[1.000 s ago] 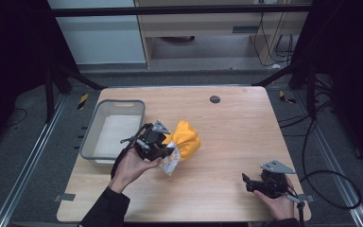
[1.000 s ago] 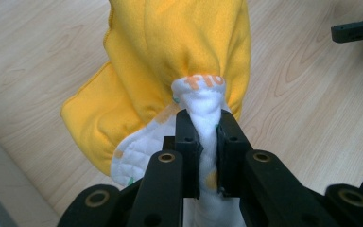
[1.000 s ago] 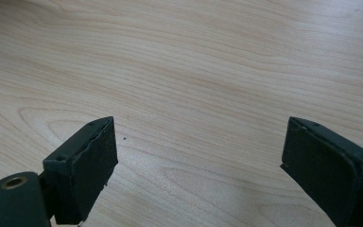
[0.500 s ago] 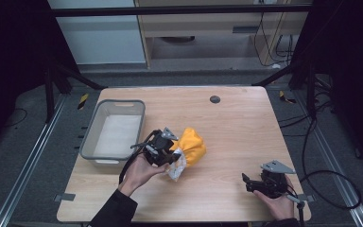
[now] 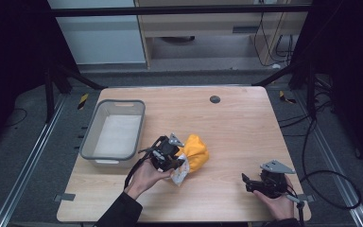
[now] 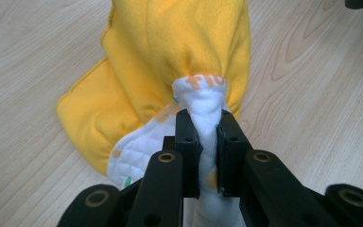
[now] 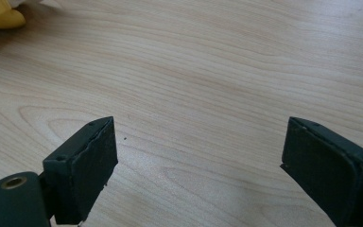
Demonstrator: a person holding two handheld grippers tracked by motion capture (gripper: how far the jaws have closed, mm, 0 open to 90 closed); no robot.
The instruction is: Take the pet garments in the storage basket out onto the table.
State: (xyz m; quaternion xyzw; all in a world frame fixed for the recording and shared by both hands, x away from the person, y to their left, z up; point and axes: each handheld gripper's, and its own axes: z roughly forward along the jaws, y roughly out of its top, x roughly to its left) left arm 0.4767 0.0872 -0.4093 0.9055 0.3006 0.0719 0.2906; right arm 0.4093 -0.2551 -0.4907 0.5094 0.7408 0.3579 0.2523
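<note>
My left tongs (image 6: 203, 142) pinch the white quilted fold of a yellow cloth bundle (image 5: 196, 153) lying mid-surface toward the near edge; soft, light, likely to sag, best gripped at that bunched fold; right tongs (image 7: 198, 161) gape wide, empty.

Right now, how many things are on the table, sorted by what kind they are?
Grey plastic bin: 1
Yellow and white cloth: 1
Black grippers: 2, the left gripper and the right gripper
Total: 4
</note>
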